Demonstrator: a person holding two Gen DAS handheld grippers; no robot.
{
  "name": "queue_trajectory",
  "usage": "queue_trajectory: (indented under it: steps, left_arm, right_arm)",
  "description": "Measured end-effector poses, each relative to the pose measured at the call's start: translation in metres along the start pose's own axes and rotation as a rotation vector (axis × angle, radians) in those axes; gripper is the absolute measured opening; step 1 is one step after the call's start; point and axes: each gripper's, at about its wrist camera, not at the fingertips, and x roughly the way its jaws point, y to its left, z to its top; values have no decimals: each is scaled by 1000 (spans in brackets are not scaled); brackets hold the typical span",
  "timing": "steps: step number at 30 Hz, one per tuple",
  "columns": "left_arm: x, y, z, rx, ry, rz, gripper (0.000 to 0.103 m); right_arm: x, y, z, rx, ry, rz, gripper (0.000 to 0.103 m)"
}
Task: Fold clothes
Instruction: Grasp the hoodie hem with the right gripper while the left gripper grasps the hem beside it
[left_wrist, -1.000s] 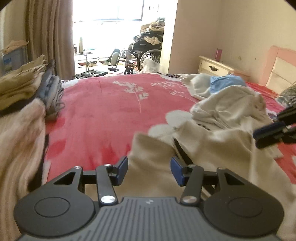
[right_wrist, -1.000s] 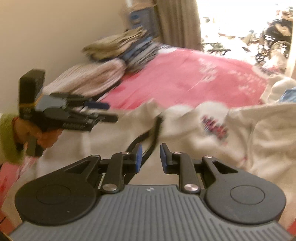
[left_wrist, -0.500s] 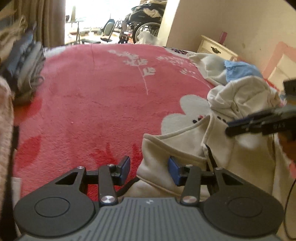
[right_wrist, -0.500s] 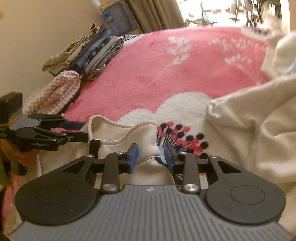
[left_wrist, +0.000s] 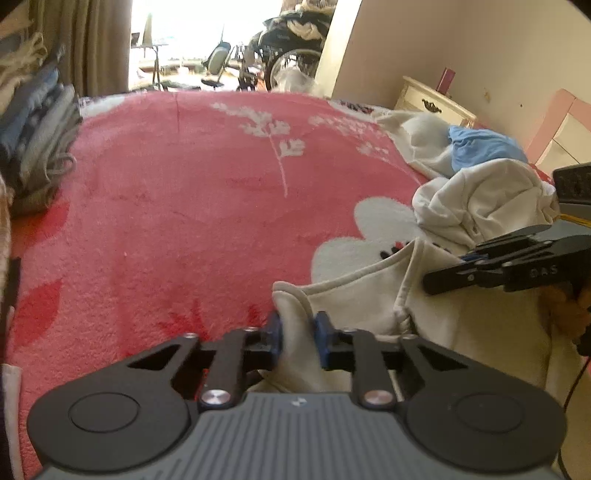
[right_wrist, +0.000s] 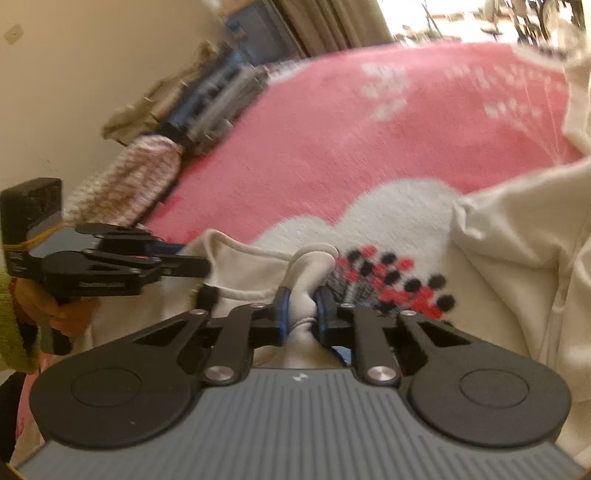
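both the left gripper (left_wrist: 298, 334) and right gripper (right_wrist: 303, 306) pinch bunched edges of the cream garment (left_wrist: 354, 295) on the pink blanket (left_wrist: 207, 206), so uneven pulling could slip one thick fold free.

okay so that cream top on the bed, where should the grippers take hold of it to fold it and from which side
Along the near hem of the cream top, one corner each. Both already pinch there: the left gripper on a bunched corner, the right gripper on another fold. Approaching low from the near bed edge suits, since that thick hem lifts off the pink blanket.
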Motion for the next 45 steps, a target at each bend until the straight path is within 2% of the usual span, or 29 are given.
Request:
queue_trajectory:
  steps: [6, 14, 18, 25, 29, 34, 38, 45]
  left_arm:
    - [-42, -18, 3, 14, -108, 4, 7]
    - [-145, -61, -14, 1, -259, -39, 7]
    - [-207, -95, -44, 34, -308, -61, 7]
    - [-297, -144, -124, 91, -341, -81, 7]
    - [-325, -165, -175, 106, -330, -81, 7]
    - [-330, -181, -232, 99, -278, -95, 7]
    - [-321, -183, -260, 67, -218, -117, 7]
    - [-314, -185, -288, 124, -154, -129, 7]
  right_arm:
    - [-41, 26, -2, -22, -115, 16, 11]
    - [-121, 107, -23, -139, -226, 19, 11]
    - [-157, 151, -50, -180, -254, 20, 11]
    - [-216, 230, -116, -288, -280, 28, 11]
    - [-233, 256, -164, -322, -276, 36, 11]
    - [-237, 262, -221, -311, -221, 43, 11]
    - [-233, 264, -254, -336, -183, 50, 11]
    - [-229, 264, -290, -353, -119, 40, 11]
